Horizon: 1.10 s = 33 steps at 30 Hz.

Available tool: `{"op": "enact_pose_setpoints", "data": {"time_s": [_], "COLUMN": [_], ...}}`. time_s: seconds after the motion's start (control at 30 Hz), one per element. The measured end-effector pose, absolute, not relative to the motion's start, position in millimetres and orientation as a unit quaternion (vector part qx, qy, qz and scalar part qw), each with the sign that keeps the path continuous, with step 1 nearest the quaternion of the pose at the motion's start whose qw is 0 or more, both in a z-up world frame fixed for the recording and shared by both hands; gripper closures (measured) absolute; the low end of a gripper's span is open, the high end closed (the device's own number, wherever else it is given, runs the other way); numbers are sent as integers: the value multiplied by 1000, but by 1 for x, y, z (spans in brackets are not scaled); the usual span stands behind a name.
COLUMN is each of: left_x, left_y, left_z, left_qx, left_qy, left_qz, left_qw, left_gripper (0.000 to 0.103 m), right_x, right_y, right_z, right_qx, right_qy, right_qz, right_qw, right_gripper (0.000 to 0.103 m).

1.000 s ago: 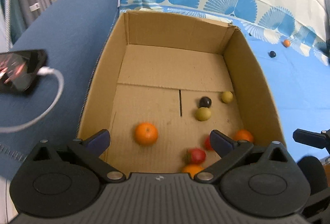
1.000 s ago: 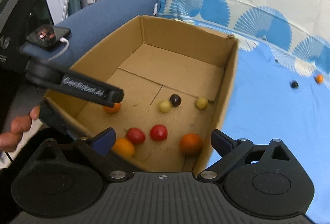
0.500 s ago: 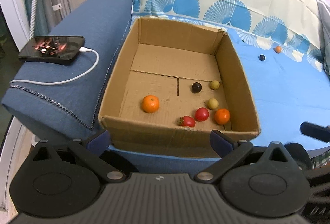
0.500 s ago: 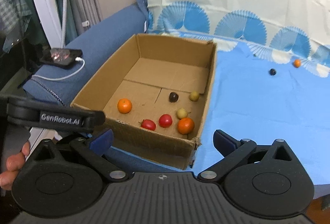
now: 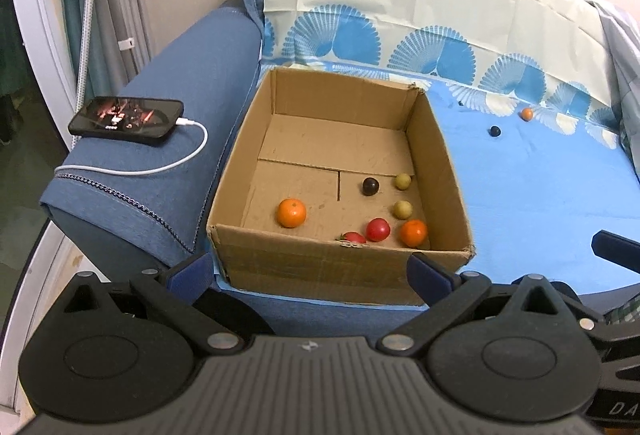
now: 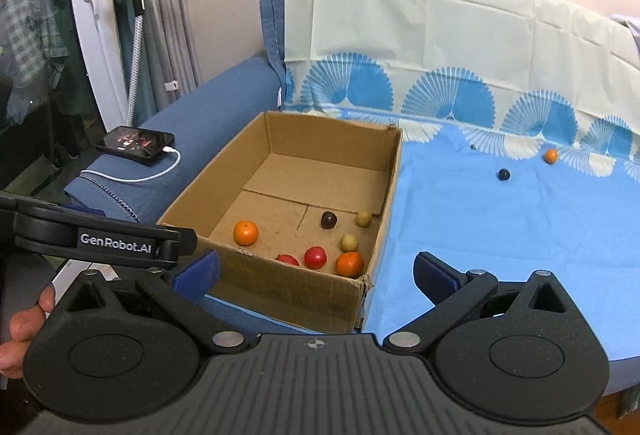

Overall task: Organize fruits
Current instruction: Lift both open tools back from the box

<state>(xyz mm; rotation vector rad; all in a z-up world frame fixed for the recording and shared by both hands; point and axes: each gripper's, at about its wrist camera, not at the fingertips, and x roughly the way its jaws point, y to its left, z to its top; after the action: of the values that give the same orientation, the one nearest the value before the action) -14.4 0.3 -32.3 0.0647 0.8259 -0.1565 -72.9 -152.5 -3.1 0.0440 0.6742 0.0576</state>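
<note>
Left wrist: phone (image 5: 126, 120) on armrest (image 5: 168, 139) beside box (image 5: 320, 263)

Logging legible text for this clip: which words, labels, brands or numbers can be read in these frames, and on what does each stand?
"GenRobot.AI": white lettering on the side of the left gripper, seen in the right wrist view.
"DA": cut-off white letters on a black part at the lower right edge of the left wrist view; the rest is out of frame.
Phone screen: lit, but too blurred to read.
Cardboard box: no print visible.
</note>
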Motion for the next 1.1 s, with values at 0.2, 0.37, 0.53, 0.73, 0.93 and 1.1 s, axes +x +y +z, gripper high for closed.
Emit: {"op": "enact_pose_setpoints", "data": {"time_s": [0.2,0.37,0.53,0.73,0.93,1.1], "left_x": [-29,-35,-38,-38,-35,-33], "left_y": [-4,-4,-5,-6,-5,-8], "left_z": [-27,-24,-23,-24,-26,-28], "left_qx": [43,44,48,50,50,54], "left_qy": [393,390,387,387,392,397], "left_qz": [-73,-70,-72,-73,-73,-74], "left_qw": [915,917,918,918,916,913], "left_gripper": [0,0,0,0,0,0], "right_x": [-82,-87,-90,-90,-88,-84], "right_y": [-154,-152,-152,-153,-153,-155], "right_z": [4,7,9,9,8,6], "right_qx": [28,26,28,27,26,30], "right_qy": [316,311,307,307,311,316], "right_qz": [30,34,31,30,31,30], "right_qw": [948,949,951,951,950,948], "right_gripper": [1,1,1,1,1,1]}}
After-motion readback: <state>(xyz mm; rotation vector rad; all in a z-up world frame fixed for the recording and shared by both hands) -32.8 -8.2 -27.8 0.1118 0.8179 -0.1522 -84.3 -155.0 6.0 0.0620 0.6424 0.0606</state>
